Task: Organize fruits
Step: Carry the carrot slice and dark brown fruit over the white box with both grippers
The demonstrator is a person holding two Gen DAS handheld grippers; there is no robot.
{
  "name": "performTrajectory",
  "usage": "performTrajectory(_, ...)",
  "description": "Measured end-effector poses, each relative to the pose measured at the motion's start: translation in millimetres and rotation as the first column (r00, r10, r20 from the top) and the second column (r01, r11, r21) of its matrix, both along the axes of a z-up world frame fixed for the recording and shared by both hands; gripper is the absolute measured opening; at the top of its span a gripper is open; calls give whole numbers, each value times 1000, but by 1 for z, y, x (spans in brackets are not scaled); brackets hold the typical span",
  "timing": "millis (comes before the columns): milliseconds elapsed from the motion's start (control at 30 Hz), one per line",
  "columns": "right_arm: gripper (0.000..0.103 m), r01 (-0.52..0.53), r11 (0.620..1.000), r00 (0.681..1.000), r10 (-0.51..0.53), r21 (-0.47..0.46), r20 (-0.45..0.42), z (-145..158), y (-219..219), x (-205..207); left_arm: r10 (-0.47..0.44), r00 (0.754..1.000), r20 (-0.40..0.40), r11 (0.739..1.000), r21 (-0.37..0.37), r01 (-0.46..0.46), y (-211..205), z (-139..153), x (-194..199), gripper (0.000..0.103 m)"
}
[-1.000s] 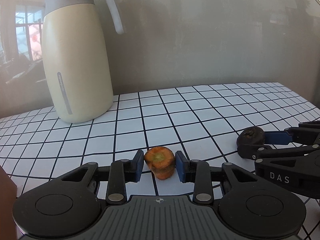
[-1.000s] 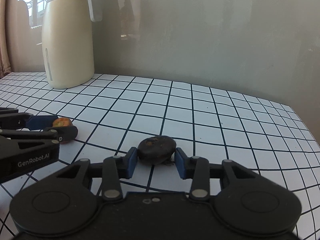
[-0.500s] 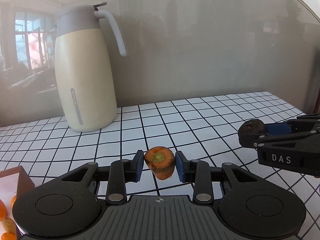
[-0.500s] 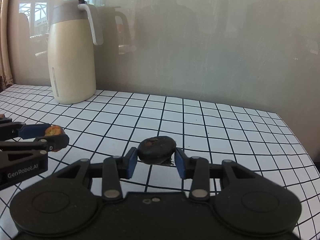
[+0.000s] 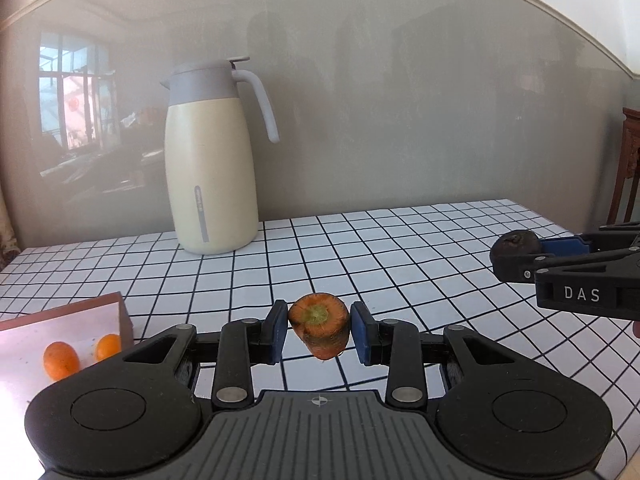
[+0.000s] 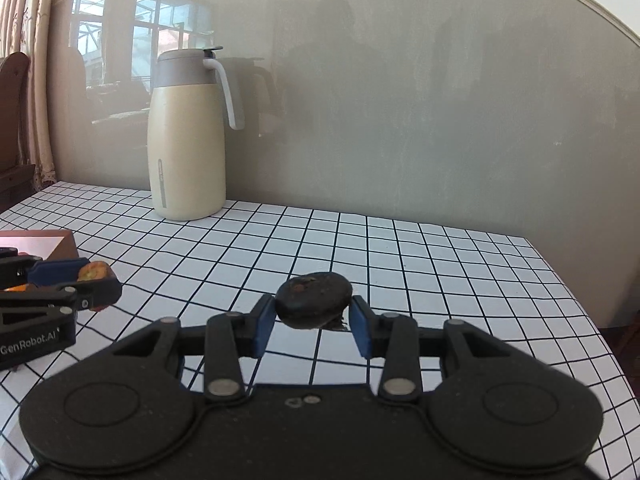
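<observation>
checked tablecloth [image 5: 400, 264] bare across middle and right, open passage there. cream thermos jug [image 5: 212, 168] stands upright at back left by wall. brown-rimmed tray [image 5: 124, 312] with two kumquats [image 5: 60, 358] blocks near left.

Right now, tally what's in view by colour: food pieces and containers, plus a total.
Orange: 3 — carrot chunk in the left gripper, two small orange fruits in the tray
Dark brown-black: 1 — dark fruit in the right gripper
Cream: 1 — jug
Pinkish-brown: 1 — tray
Total: 6
</observation>
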State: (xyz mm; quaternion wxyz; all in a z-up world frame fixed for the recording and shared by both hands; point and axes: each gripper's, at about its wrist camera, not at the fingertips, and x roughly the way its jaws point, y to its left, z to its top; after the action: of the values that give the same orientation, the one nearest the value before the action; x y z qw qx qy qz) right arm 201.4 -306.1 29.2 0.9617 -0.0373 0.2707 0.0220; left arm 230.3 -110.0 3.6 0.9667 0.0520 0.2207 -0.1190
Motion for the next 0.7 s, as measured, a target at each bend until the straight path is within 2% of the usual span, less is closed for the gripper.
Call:
performTrajectory(367,32,-76,996,997,76,-43,2,5,37,-49,35,998,44,998,43,-37,49,15,-60,34)
performTrajectory(700,32,-217,975,975,219,-52,24,13,88,-77,100,993,65,993,48,-104,95,16,-100,34)
